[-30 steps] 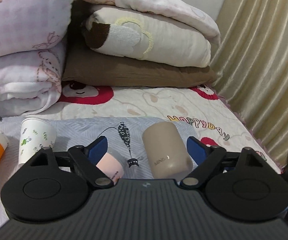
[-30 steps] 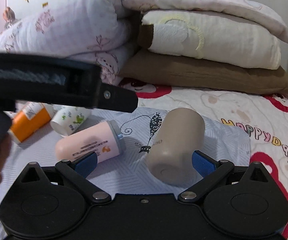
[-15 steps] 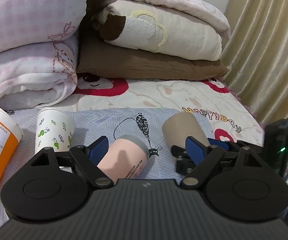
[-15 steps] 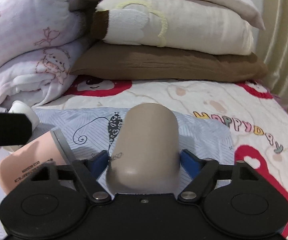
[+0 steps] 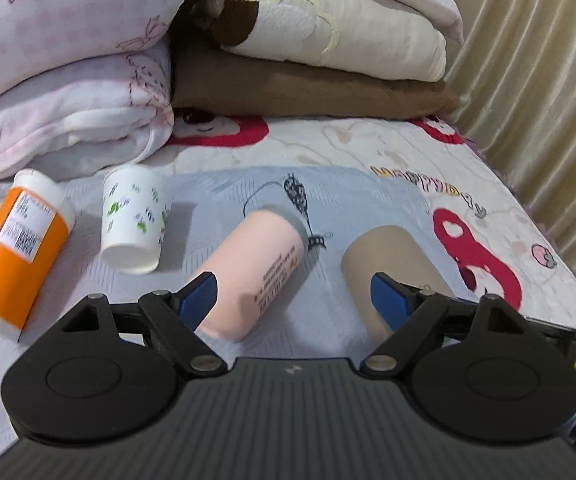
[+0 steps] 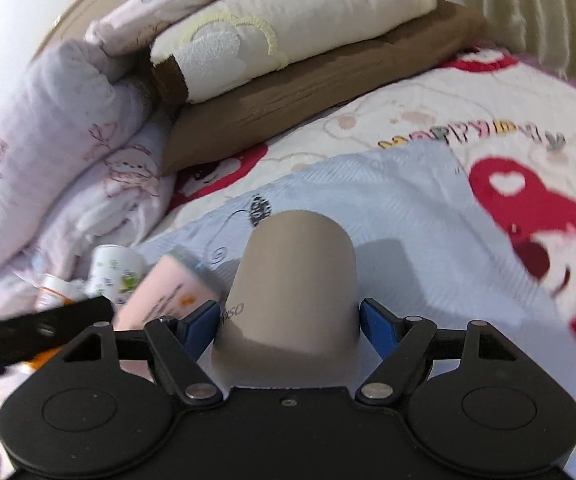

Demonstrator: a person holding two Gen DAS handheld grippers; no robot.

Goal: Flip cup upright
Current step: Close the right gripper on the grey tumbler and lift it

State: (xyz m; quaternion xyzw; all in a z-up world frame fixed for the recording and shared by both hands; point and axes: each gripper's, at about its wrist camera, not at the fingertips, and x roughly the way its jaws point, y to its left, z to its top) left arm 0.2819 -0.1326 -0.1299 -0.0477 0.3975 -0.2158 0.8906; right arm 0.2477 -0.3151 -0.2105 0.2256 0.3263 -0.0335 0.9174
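A beige cup (image 6: 291,292) sits between the blue pads of my right gripper (image 6: 289,324), which is shut on it and holds it tilted over the grey cloth (image 6: 387,216). The same cup (image 5: 383,256) shows in the left wrist view, partly hidden by my left gripper's right finger. My left gripper (image 5: 293,300) is open and empty above a pink bottle (image 5: 256,276) that lies on its side on the cloth.
A white leaf-print paper cup (image 5: 134,216) and an orange bottle (image 5: 16,252) lie at the left of the cloth. Folded quilts (image 5: 68,60) and stacked pillows (image 5: 307,52) rise behind. A curtain (image 5: 535,80) hangs at the right, past the bed's edge.
My right gripper has closed on the beige cup and rolled, tilting the view. My left gripper has risen and drawn back over the pink bottle.
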